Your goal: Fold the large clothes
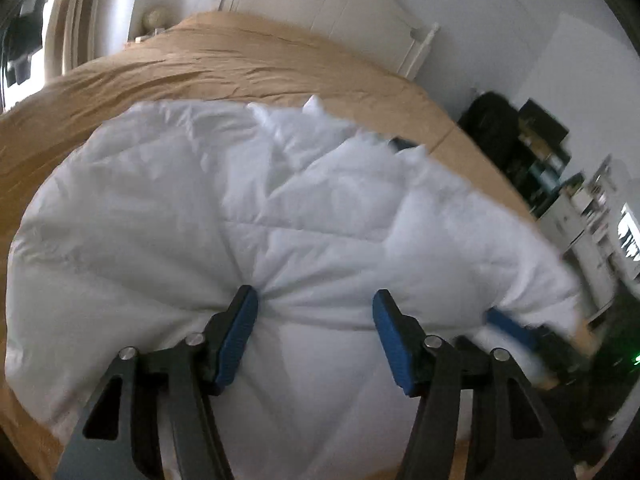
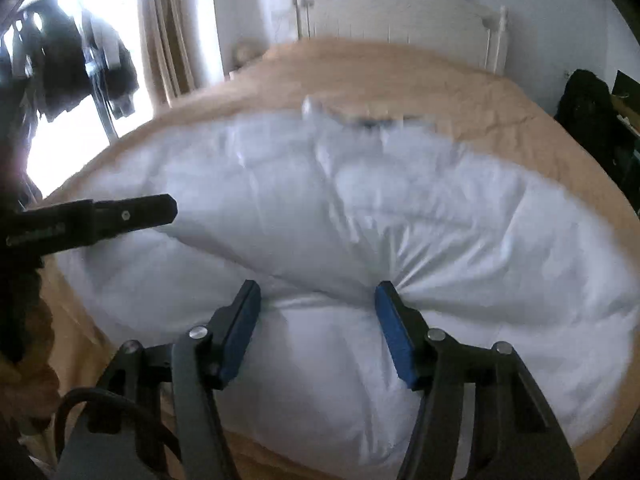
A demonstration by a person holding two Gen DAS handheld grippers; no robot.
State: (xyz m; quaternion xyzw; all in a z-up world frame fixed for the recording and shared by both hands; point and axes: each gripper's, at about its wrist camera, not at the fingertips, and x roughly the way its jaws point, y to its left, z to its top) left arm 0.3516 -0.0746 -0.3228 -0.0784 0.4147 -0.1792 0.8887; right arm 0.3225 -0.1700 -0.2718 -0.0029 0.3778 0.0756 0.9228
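A large white quilted puffy garment (image 1: 248, 216) lies spread on a bed with a tan cover (image 1: 224, 60); it also shows in the right wrist view (image 2: 360, 208). My left gripper (image 1: 314, 308) has its jaws wide apart with the white fabric bunched between them, and puckers run to the left pad (image 1: 240, 328). My right gripper (image 2: 318, 300) stands the same way, with folds pulling toward its right pad (image 2: 394, 332). The right gripper shows blurred at the garment's right edge in the left wrist view (image 1: 516, 328). The left gripper's body (image 2: 100, 216) shows at the left in the right wrist view.
A white headboard (image 2: 400, 4) stands at the far end of the bed. A bright window with curtains (image 2: 164, 40) and hanging dark clothes (image 2: 80, 64) is on the left. Dark bags and cluttered shelves (image 1: 532, 152) stand to the right of the bed.
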